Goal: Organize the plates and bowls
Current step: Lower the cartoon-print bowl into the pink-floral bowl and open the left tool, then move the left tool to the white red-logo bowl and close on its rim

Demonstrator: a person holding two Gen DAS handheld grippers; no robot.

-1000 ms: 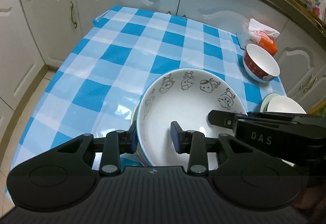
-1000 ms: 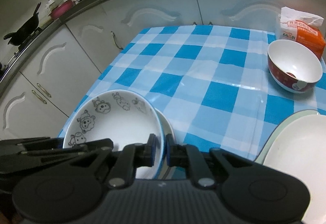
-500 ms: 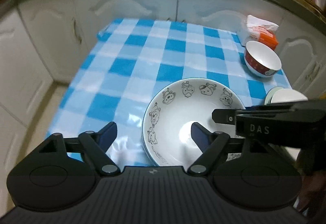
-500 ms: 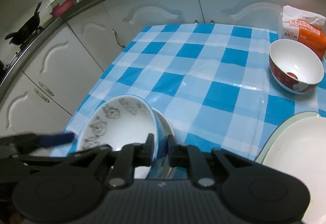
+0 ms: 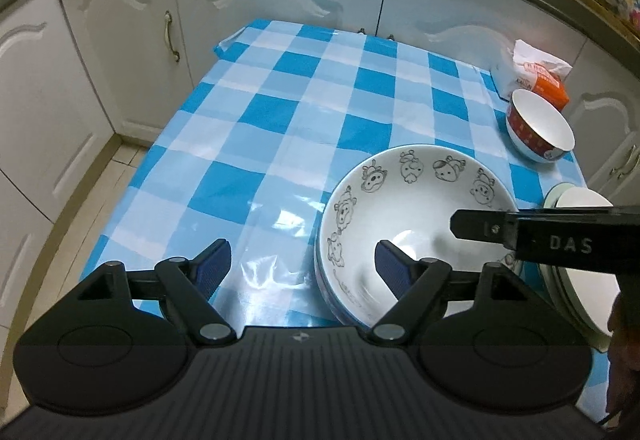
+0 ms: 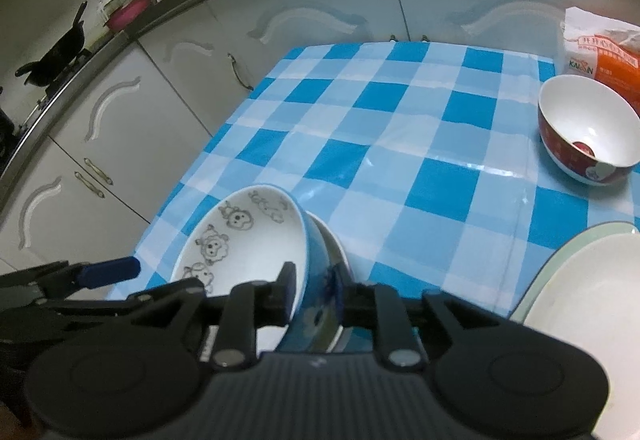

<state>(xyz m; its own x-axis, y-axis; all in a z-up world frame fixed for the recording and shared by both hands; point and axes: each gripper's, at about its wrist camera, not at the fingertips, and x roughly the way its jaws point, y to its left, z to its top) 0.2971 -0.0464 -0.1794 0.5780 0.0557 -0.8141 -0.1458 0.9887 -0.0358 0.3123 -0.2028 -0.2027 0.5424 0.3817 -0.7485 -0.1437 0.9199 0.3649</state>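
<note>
A white bowl with cartoon animals [image 5: 416, 215], blue outside, leans in a second bowl [image 6: 337, 254] at the near edge of the checked table. My left gripper [image 5: 303, 268] is open wide. One of its blue pads [image 5: 394, 272] hangs over the bowl's inside; the other is over the cloth, and neither touches the bowl. My right gripper [image 6: 314, 290] straddles the cartoon bowl [image 6: 244, 240] at its right rim, one finger inside and one outside. Its jaws are opening, with the blue wall still between them. The right gripper's arm [image 5: 540, 236] reaches over the bowl from the right.
A red bowl [image 6: 588, 131] and an orange packet [image 6: 604, 51] sit at the far right of the blue checked tablecloth [image 5: 320, 111]. A white plate on a pale green plate [image 6: 580, 320] lies at the near right. White cabinets [image 5: 120, 59] surround the table on the far and left sides.
My left gripper let go of the bowl's left rim and opened wide. The bowl tipped over towards the left. The right gripper's jaws parted slightly on the right rim.
</note>
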